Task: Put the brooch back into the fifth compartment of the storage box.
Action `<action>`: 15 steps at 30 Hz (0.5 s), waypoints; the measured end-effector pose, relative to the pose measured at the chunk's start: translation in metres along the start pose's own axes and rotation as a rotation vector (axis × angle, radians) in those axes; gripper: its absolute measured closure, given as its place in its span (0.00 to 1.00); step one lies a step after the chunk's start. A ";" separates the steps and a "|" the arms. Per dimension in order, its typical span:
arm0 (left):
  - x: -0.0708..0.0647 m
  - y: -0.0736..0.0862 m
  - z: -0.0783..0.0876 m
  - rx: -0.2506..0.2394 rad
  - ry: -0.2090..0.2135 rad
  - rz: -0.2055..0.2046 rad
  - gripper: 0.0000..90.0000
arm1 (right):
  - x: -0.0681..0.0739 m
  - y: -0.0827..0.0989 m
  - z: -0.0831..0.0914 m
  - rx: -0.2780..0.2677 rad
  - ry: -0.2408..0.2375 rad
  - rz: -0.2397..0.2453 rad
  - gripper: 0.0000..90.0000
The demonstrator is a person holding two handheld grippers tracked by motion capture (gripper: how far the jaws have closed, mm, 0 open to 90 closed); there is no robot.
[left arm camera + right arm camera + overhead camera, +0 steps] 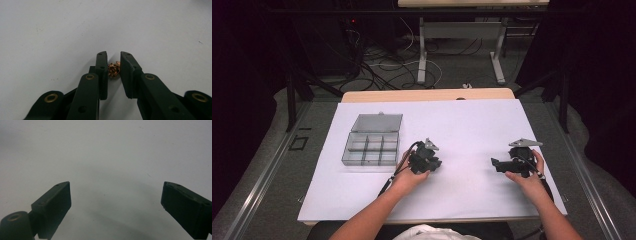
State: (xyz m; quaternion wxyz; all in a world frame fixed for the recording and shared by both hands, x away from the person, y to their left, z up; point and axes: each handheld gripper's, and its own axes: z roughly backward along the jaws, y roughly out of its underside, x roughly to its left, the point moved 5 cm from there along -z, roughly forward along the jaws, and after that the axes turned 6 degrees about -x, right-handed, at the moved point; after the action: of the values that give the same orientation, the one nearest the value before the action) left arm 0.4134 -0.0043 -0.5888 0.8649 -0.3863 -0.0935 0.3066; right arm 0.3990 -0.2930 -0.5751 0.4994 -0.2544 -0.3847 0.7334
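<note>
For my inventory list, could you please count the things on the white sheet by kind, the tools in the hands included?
Grippers: 2, the left gripper and the right gripper
Clear compartment box with open lid: 1
Small gold-coloured ornate piece between the left gripper's jaws: 1
Total: 4

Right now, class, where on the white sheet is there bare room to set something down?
Free: the patch between the left gripper and right gripper, and the far strip beyond both, right of the box. Crowded: around the box and both hands, where the left gripper grips a small gold piece.
</note>
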 end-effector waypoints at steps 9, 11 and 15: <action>0.000 -0.001 0.001 0.002 0.001 0.004 0.86 | 0.000 0.000 0.000 0.003 -0.001 0.003 0.10; 0.000 -0.001 0.001 0.003 0.001 0.005 0.86 | 0.000 0.000 0.000 0.001 0.001 -0.002 0.10; 0.000 -0.002 0.002 -0.004 0.001 0.011 0.86 | -0.001 0.000 0.000 0.005 0.000 0.004 0.10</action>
State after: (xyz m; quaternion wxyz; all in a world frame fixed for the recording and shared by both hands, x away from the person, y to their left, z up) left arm 0.4135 -0.0041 -0.5864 0.8624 -0.3888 -0.0913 0.3110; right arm 0.3987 -0.2938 -0.5752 0.4987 -0.2540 -0.3825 0.7351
